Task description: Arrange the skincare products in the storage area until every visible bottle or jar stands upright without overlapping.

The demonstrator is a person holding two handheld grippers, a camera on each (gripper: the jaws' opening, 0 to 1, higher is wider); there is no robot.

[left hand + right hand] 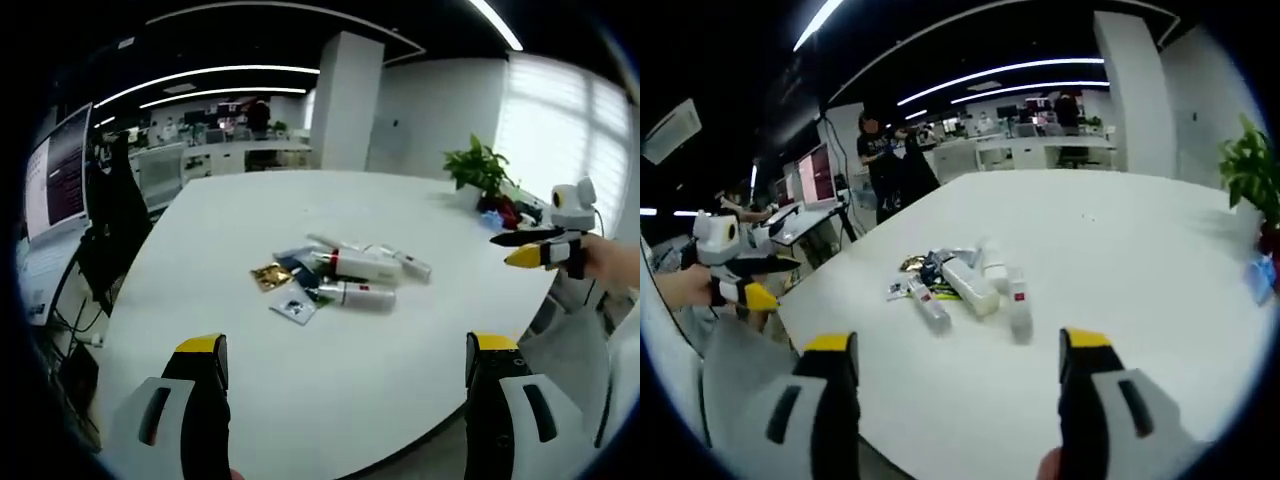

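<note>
Left gripper view: bottles (358, 272) lying flat mid-tabletop (250, 200), ahead.
Left tool (343, 362) spread, empty; right tool (958, 358) likewise, about equally far.

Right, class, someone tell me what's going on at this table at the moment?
A person holds a yellow-tipped gripper in each hand over a large white table. Both the left gripper and right gripper are open and hold nothing. A heap of white skincare tubes and bottles with flat sachets lies on its side mid-table, overlapping, nothing upright.
</note>
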